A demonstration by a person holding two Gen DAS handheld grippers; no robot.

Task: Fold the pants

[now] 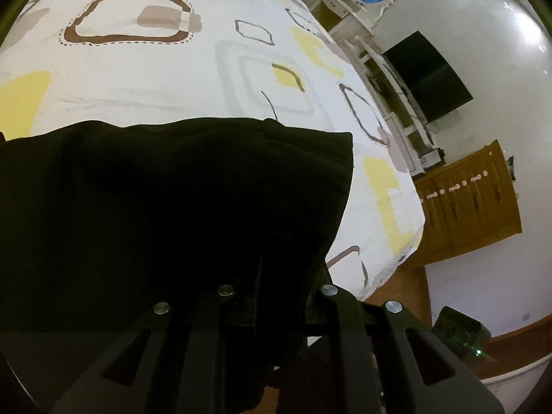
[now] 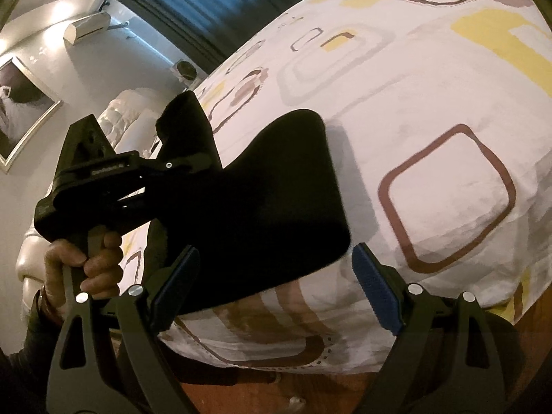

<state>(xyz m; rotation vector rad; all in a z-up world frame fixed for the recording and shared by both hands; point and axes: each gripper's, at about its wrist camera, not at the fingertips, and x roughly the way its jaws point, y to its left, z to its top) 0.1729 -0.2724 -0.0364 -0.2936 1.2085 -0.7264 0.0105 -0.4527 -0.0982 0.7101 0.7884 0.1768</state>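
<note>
The black pants (image 1: 172,207) lie partly on the patterned bed sheet (image 1: 207,69) and drape over my left gripper (image 1: 276,310), hiding its fingertips. From the right wrist view, a hand holds the left gripper (image 2: 186,164), which is shut on a raised part of the pants (image 2: 276,200). The rest of the cloth rests in a folded slab on the sheet (image 2: 431,103). My right gripper (image 2: 276,289) stands open at the bed's near edge. Its blue pads (image 2: 376,296) flank the slab's near edge without pressing on it.
The bed's corner drops to a wooden floor (image 2: 276,390). A wooden cabinet (image 1: 465,200), white shelving (image 1: 390,79) and a dark screen (image 1: 431,76) stand past the bed's right side. A white padded headboard (image 2: 131,114) and dark curtains (image 2: 207,0) lie beyond its far end.
</note>
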